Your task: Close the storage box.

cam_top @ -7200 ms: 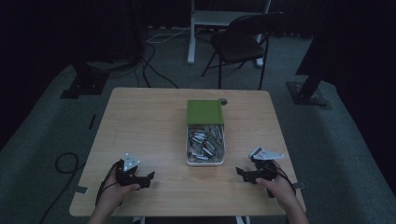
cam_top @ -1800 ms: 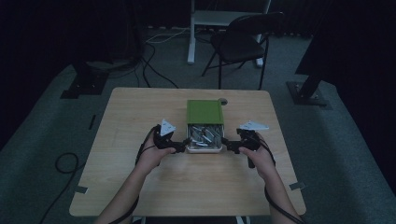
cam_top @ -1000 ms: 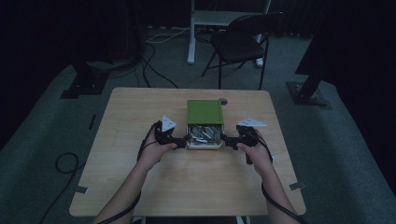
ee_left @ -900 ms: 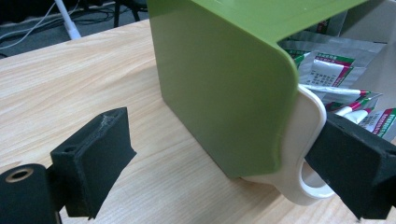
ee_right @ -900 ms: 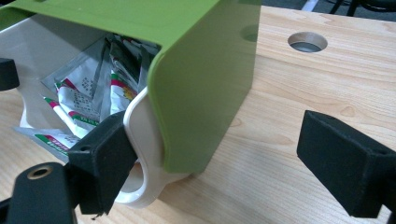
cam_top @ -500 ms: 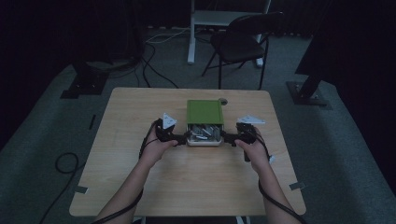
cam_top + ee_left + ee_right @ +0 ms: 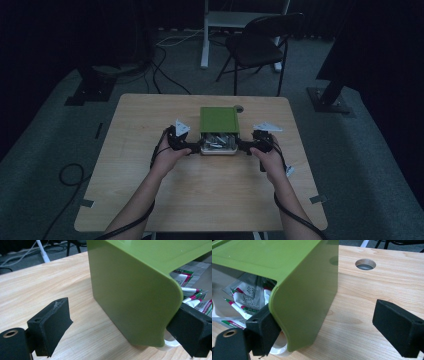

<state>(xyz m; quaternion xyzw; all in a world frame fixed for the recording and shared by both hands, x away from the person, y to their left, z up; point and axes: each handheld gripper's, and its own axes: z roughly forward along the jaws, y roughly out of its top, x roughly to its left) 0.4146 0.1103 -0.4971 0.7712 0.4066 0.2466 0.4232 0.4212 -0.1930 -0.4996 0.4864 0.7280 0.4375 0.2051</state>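
Note:
A green cover (image 7: 219, 119) sits over the far part of a white tray (image 7: 218, 145) of foil sachets (image 7: 218, 139) at the table's middle. My left gripper (image 7: 196, 148) is at the tray's left front corner and my right gripper (image 7: 243, 146) at its right front corner. In the left gripper view the left gripper (image 7: 122, 322) is open; the cover's side wall (image 7: 130, 295) stands between the jaws, with one jaw by the white rim (image 7: 171, 342). In the right gripper view the right gripper (image 7: 330, 325) is likewise open astride the cover's other wall (image 7: 312, 290). Sachets (image 7: 244, 300) lie under the cover.
The wooden table (image 7: 200, 190) has bare room on all sides of the box. A round cable hole (image 7: 239, 108) lies just behind the cover's right corner. A dark chair (image 7: 260, 45) and a white desk leg (image 7: 205, 35) stand beyond the far edge.
Both hands came up from the near edge to the tray's front corners. The open part of the tray has grown shorter under the green cover. Little has moved in the last second.

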